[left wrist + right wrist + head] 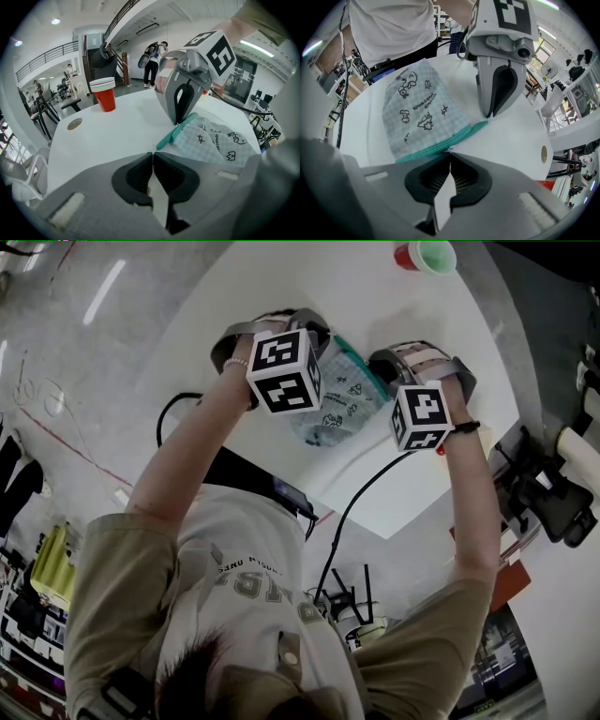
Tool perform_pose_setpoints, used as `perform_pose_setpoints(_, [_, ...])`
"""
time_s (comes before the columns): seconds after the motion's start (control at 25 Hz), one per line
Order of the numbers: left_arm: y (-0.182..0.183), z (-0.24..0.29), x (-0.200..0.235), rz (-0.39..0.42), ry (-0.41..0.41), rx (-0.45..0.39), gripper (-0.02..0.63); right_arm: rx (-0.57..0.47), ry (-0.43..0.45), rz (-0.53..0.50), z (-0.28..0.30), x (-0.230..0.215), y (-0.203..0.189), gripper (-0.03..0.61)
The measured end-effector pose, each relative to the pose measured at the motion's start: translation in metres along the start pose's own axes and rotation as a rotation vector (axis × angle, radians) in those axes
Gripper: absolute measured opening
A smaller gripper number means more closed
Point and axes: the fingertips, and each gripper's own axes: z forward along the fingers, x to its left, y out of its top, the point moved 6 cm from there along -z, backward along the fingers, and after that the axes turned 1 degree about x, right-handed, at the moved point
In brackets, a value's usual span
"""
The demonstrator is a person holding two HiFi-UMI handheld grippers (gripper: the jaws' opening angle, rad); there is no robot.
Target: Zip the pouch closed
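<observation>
Apparently mid-zip: pouch (342, 390) is laid flat on the surface (281, 287), teal zipper end (161, 143) is pinched in the closed left hand-held gripper (152, 154), slider (449, 150) (barely visible) in the closed right hand-held gripper (450, 152). Next, the slider is to be drawn along, end held taut.

Right gripper (450, 153) pinched on teal zip edge of checked pouch (422, 112) — left gripper (488, 115) gripping the far end
</observation>
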Motion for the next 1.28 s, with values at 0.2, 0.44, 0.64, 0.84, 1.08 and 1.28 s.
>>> perform_pose_setpoints(0.2, [0.0,0.0,-0.001,0.001,0.003,-0.002,0.025,0.0,0.001,0.036,-0.001,0.007,-0.003,0.006])
perform_pose_setpoints(0.44, [0.0,0.001,0.0,-0.002,0.002,0.003,0.025,0.0,0.003,0.055,-0.001,0.013,-0.006,0.006])
perform_pose_setpoints(0.64, [0.0,0.002,0.0,-0.004,0.004,0.005,0.025,-0.001,-0.002,0.072,-0.002,0.018,-0.009,0.006])
perform_pose_setpoints(0.84, [0.0,0.002,0.0,-0.008,0.006,0.007,0.025,-0.002,-0.001,0.09,-0.002,0.024,-0.012,0.006])
perform_pose_setpoints(1.08, [0.0,0.002,0.0,-0.011,0.006,0.008,0.025,-0.002,-0.007,0.107,-0.003,0.029,-0.014,0.006])
perform_pose_setpoints(1.28, [0.001,0.002,0.0,-0.012,0.004,0.009,0.025,0.0,-0.004,0.114,-0.004,0.032,-0.015,0.006])
